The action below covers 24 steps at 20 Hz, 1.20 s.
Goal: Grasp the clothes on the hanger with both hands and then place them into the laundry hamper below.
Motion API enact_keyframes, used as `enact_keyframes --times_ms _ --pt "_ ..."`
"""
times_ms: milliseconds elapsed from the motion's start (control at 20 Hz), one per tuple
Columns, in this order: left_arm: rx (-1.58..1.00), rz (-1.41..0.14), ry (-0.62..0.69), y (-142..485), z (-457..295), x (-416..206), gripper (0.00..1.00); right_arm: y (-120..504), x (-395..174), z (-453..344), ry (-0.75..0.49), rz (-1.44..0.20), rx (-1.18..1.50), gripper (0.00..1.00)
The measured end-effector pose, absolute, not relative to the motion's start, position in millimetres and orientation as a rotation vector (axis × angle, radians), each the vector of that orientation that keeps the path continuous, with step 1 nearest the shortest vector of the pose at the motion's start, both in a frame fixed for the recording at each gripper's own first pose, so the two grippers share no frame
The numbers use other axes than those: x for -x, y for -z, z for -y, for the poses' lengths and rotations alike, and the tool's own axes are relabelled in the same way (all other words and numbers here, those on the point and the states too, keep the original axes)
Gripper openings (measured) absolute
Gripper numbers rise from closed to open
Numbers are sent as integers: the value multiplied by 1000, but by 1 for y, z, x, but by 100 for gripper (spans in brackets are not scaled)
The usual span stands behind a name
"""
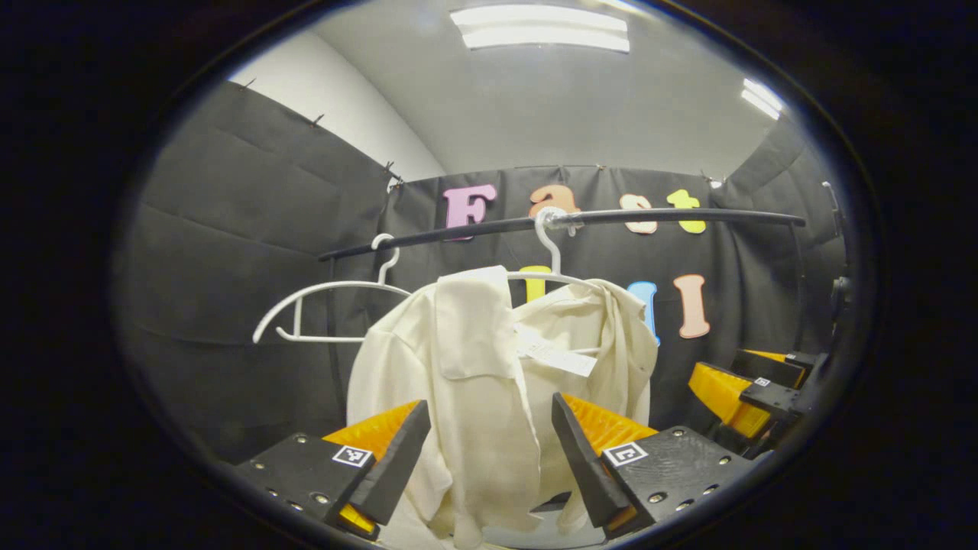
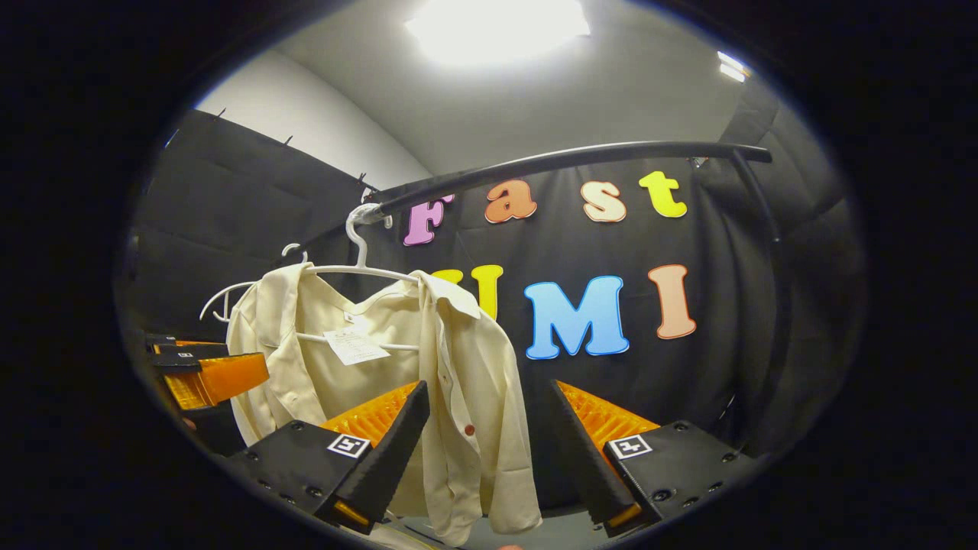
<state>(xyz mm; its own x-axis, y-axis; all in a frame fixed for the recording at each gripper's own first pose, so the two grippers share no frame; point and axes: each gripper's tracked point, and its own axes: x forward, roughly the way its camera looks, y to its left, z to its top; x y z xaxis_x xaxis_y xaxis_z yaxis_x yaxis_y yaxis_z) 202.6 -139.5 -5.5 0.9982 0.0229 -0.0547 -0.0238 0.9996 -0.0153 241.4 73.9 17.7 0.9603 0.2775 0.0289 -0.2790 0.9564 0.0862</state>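
A cream shirt (image 1: pixel 474 382) hangs on a white hanger (image 1: pixel 552 260) from a black rail (image 1: pixel 611 218). My left gripper (image 1: pixel 489 451) is open, its fingers on either side of the shirt's hanging front, not pressing it. The right gripper (image 1: pixel 745 386) shows farther off at the right edge of the left gripper view. In the right gripper view the same shirt (image 2: pixel 466 397) hangs from its hanger (image 2: pixel 359 263). My right gripper (image 2: pixel 485 443) is open with the shirt's right front panel between its fingers. The left gripper (image 2: pixel 202 374) shows beside the shirt's left shoulder.
A second white hanger (image 1: pixel 321 305) hangs bare on the rail left of the shirt. A paper tag (image 2: pixel 353 345) dangles inside the collar. The rail (image 2: pixel 565 160) bends down into a post (image 2: pixel 772 252) at the right. Black cloth walls close the booth behind.
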Motion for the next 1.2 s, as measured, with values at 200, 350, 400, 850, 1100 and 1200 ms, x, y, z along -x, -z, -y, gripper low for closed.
enact_keyframes --times_ms 200,350,400,850,1100,1200 --pt "22 -89 -67 21 141 -235 92 -11 -276 -91 -324 6 -111 97" --pt "24 -114 -128 35 131 -256 93 -5 -297 -104 -349 -14 -139 98" --pt "17 -117 -148 37 128 -261 92 -4 -303 -110 -356 -22 -144 97" --pt "-48 -121 -229 43 109 -272 45 12 -336 -148 -400 -67 -159 93" --pt "-43 -125 -205 46 106 -277 12 13 -347 -150 -366 -60 -129 31" --pt "-59 -120 -167 44 110 -276 2 12 -348 -149 -357 -58 -135 5"
